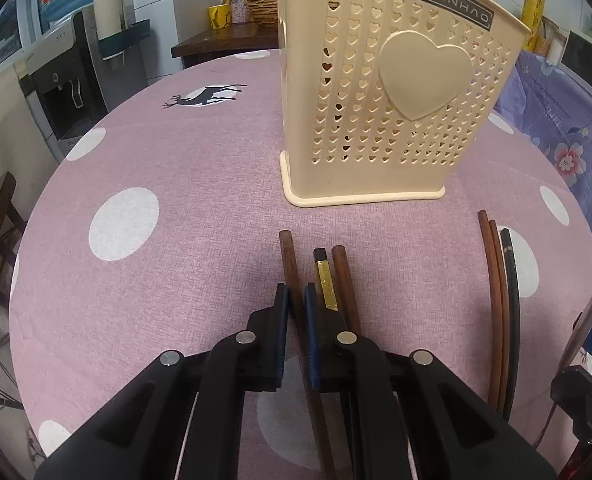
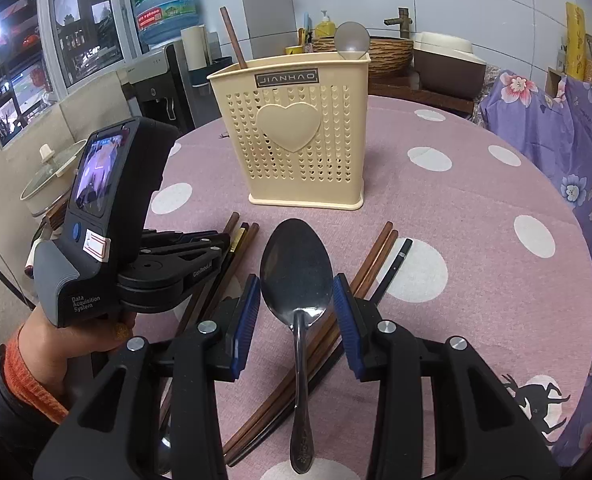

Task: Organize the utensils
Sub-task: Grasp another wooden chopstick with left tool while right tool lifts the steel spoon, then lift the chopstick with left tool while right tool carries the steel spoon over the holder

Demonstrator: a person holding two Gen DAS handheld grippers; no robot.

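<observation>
Clamped between the blue pads of the left gripper (image 1: 296,304) is a single brown wooden chopstick (image 1: 287,256); its blunt end projects ahead of the fingertips. The jaws stand almost fully closed, with only the stick's thickness between them. Immediately right of the right-hand pad lie a black chopstick with a gold band (image 1: 324,280) and a second brown chopstick (image 1: 344,276), both on the pink dotted tablecloth (image 1: 175,168). Ahead of the fingertips, near but apart, stands the cream perforated utensil holder (image 1: 380,92).

Risk: the gold-banded stick lies very close to the right-hand pad; whether it touches cannot be confirmed from the wrist view. On lifting, it may be dragged or flicked aside. The grip sits toward one end of the stick, so the long free end may swing and strike the holder rim.

Part-open, the right gripper (image 2: 298,292) has its pads either side of a metal spoon (image 2: 298,268), with visible gaps at the bowl; it grips nothing. Three more chopsticks (image 2: 376,264) lie beneath and right of the spoon. In the holder, one chopstick (image 2: 233,38) and a spoon (image 2: 351,42) already stand upright.
</observation>
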